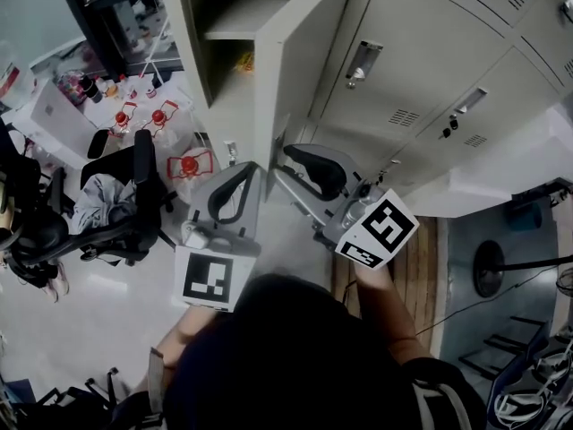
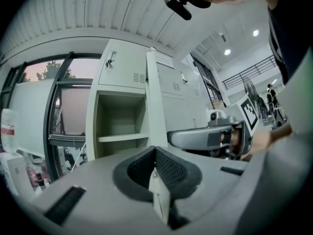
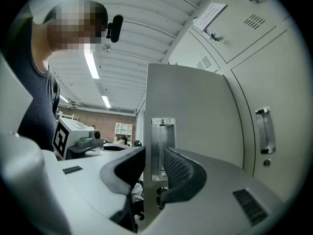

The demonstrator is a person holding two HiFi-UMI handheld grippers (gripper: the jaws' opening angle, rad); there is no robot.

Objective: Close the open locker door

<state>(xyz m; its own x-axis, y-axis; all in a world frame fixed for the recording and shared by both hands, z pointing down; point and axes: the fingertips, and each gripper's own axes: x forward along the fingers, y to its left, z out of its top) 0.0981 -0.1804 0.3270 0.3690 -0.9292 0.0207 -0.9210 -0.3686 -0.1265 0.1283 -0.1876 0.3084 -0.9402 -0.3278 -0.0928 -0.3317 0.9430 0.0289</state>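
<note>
The pale grey locker door (image 1: 300,70) stands swung out from its open compartment (image 1: 228,25), which holds a shelf (image 2: 122,137). My left gripper (image 1: 253,173) is at the door's free edge, low down. In the left gripper view the door edge (image 2: 152,106) runs straight down into the left gripper (image 2: 155,173), whose pads are shut on it. My right gripper (image 1: 300,176) is just right of it. In the right gripper view the right gripper (image 3: 152,168) stands open astride the door (image 3: 195,116), one finger on each face, beside the metal handle (image 3: 160,141).
Closed locker doors (image 1: 421,61) fill the wall to the right of the open one. A black office chair (image 1: 121,195) and a table with bottles (image 1: 134,106) stand at the left. A round stand base (image 1: 491,267) sits at the lower right.
</note>
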